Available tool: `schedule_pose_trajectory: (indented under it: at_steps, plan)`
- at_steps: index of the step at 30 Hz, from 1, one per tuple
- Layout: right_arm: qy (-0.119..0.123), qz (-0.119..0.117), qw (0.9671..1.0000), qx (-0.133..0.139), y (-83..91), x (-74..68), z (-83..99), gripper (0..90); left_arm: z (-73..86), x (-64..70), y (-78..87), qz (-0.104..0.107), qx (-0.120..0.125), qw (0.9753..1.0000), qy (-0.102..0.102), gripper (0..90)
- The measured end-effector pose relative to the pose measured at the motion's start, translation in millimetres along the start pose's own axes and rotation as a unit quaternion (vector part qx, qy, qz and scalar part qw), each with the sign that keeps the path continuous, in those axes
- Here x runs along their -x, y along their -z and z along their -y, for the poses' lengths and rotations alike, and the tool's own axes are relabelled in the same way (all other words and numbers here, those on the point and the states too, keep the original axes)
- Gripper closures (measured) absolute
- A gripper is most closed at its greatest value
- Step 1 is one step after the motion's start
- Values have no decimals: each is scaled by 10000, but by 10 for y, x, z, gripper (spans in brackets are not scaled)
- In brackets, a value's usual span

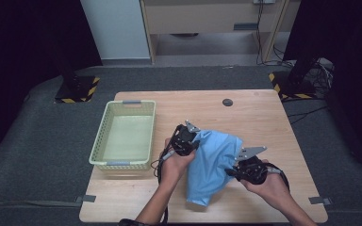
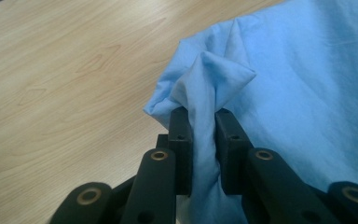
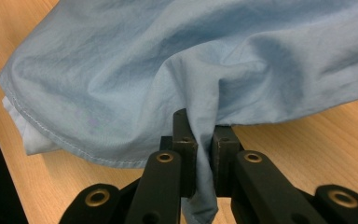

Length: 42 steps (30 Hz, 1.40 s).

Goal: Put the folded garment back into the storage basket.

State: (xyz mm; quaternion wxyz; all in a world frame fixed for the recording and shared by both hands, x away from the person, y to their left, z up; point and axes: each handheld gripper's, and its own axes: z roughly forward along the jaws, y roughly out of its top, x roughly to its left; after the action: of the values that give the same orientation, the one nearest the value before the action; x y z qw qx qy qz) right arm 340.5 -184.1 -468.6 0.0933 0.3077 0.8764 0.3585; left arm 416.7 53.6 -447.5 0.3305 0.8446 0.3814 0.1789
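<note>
While both hands work over the front half of the desk, the light blue cloth lies bunched between them, nearer the front edge than the back and a little right of the middle. The left tool sits at the cloth's upper left edge, and in the left gripper view its black jaws are closed tight on a pinched fold of the cloth, which pokes up above the tips as a small peak while the rest of the fabric spreads off to the right over the pale wood. The right tool is at the cloth's right side, closer to the front edge; in the right gripper view its jaws are likewise clamped on a gathered fold of the cloth, with a tail of fabric hanging down between them and a stitched hem curving along the lower left, raised clear of the desk there. A pale green slotted basket stands at the left edge of the desk, just beside the left hand but apart from the cloth. A small dark round disc lies near the back edge, well apart from everything else.
</note>
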Motion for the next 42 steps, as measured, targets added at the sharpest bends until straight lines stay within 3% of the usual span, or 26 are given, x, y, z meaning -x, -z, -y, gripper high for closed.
schedule_pose_trajectory:
  at_steps: [17, 28, 34, 42]
  plan:
    - [16, -102, 9999, 78, 62, 9, -186, 845, -163, -134, 168, 17, -34, 10000, 31, 793]
    - [79, -109, 9998, 167, 119, 23, -348, 846, -365, -256, 280, 83, 27, 10000, -42, 794]
    - [103, -90, 9997, 208, 81, 33, -387, 846, -378, -299, 291, 55, 58, 9999, -104, 794]
    - [161, -47, 9997, 175, 75, 26, -440, 846, -360, -348, 297, 57, 108, 9999, -41, 795]
